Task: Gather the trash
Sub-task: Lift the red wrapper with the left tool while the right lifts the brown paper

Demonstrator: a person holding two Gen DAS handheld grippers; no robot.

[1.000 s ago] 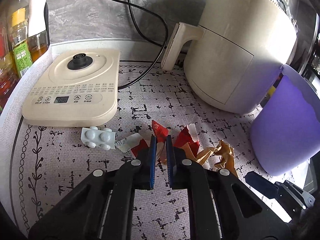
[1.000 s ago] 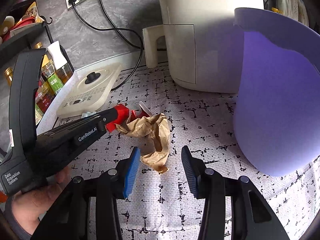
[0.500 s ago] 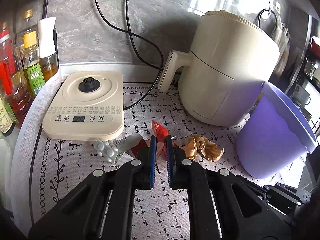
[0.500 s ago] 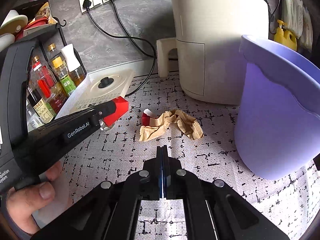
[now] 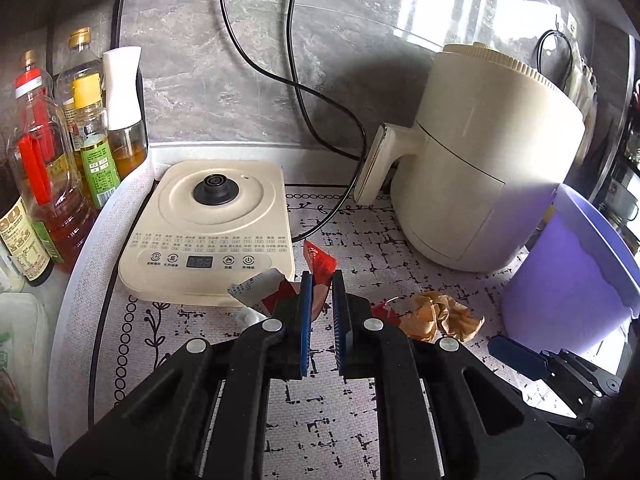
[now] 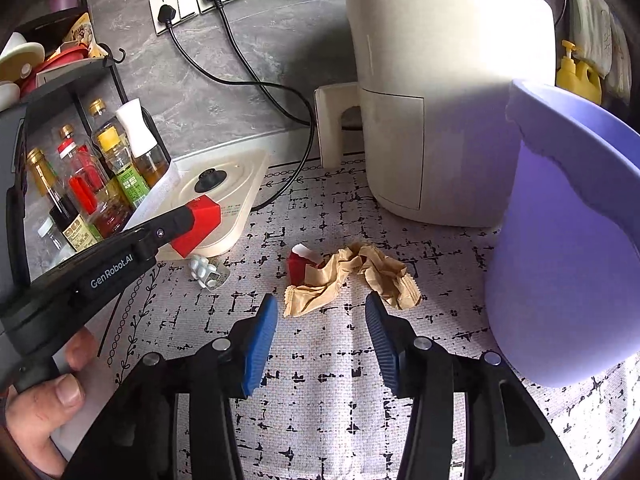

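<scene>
My left gripper [image 5: 321, 280] is shut on a red wrapper [image 5: 319, 263] and holds it above the mat; it also shows in the right wrist view [image 6: 196, 226]. My right gripper [image 6: 322, 312] is open and empty, just short of a crumpled brown paper [image 6: 360, 274] on the mat. A small red and white scrap [image 6: 300, 264] lies beside the paper. A white blister pack [image 6: 208, 272] lies left of it. The purple bin [image 6: 568, 248] stands at the right, also seen in the left wrist view [image 5: 572, 280].
A cream air fryer [image 6: 432, 92] stands at the back, a cream induction base [image 5: 212, 232] at the left. Oil and sauce bottles [image 5: 52, 160] line the left edge. Two black cords [image 5: 304, 92] run from wall sockets.
My left gripper has lifted the red wrapper up off the mat. My right gripper was shut half a second ago and has opened, and it has drawn back from the brown paper.
</scene>
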